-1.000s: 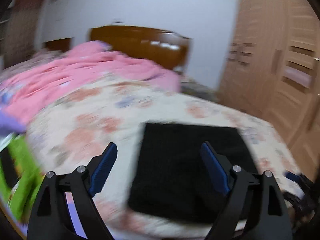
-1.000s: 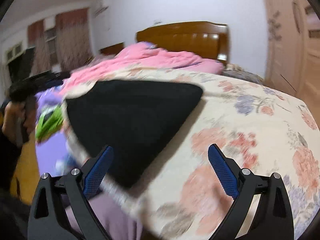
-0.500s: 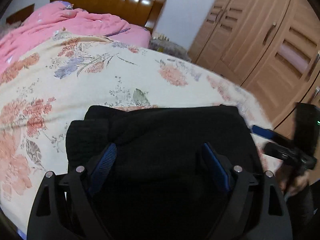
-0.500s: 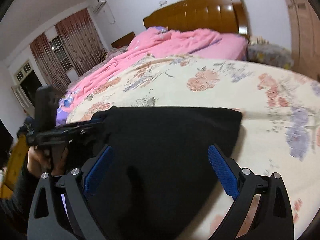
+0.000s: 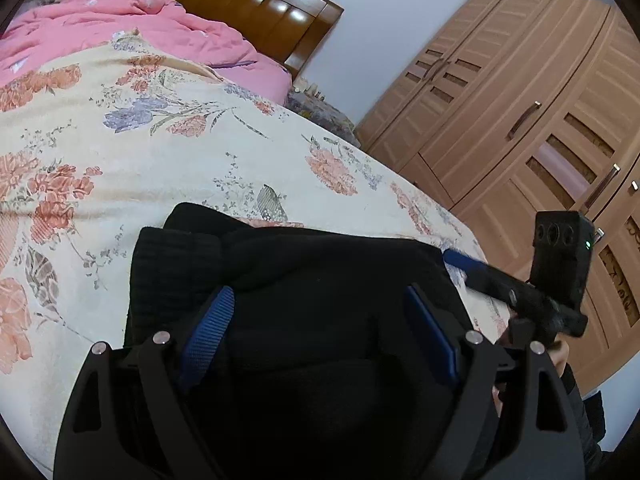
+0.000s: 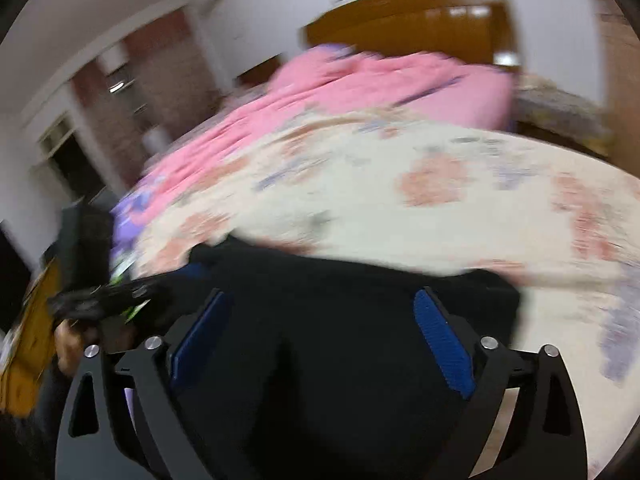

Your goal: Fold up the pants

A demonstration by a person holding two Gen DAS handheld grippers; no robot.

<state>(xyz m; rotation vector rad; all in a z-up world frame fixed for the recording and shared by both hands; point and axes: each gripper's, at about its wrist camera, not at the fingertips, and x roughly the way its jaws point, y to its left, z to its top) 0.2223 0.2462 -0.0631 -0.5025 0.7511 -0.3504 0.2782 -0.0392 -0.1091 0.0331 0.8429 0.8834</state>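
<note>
my black pants (image 5: 320, 280), cream bedspread (image 5: 160, 168) with peach and lilac flowers, plain pink quilt (image 5: 140, 28) behind, glossy brown headboard (image 5: 256, 4), tan wood wardrobe (image 5: 520, 120), my claws black with blue pads (image 5: 210, 332)

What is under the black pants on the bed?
The black pants lie on the flowery bedspread, which shows all around them. Whatever is right beneath the pants is covered, so I cannot see it.

Left tool (image 5: 318, 332) jaws wide apart, right tool (image 6: 320, 334) likewise, both angled downward
</note>
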